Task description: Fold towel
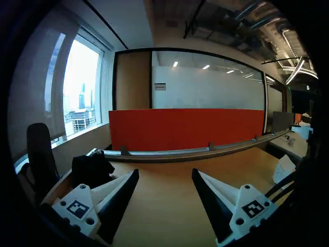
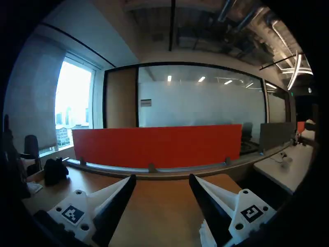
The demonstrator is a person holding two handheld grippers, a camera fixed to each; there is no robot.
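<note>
My left gripper (image 1: 164,171) hangs open above a wooden desk (image 1: 164,201), nothing between its fingers. A white crumpled cloth (image 1: 283,168), apparently the towel, lies at the desk's right edge, well to the right of the left gripper's right finger. My right gripper (image 2: 161,176) is also open and holds nothing, over the same wooden desk (image 2: 160,210). A bit of white cloth (image 2: 204,235) peeks out at the bottom, just beside the right finger; I cannot tell whether it touches it.
A red divider panel (image 1: 185,128) on a metal rail closes off the back of the desk. A black bundle (image 1: 91,168) lies at the desk's left end, with a black chair (image 1: 39,154) beyond it by the window. Another desk (image 2: 288,166) stands to the right.
</note>
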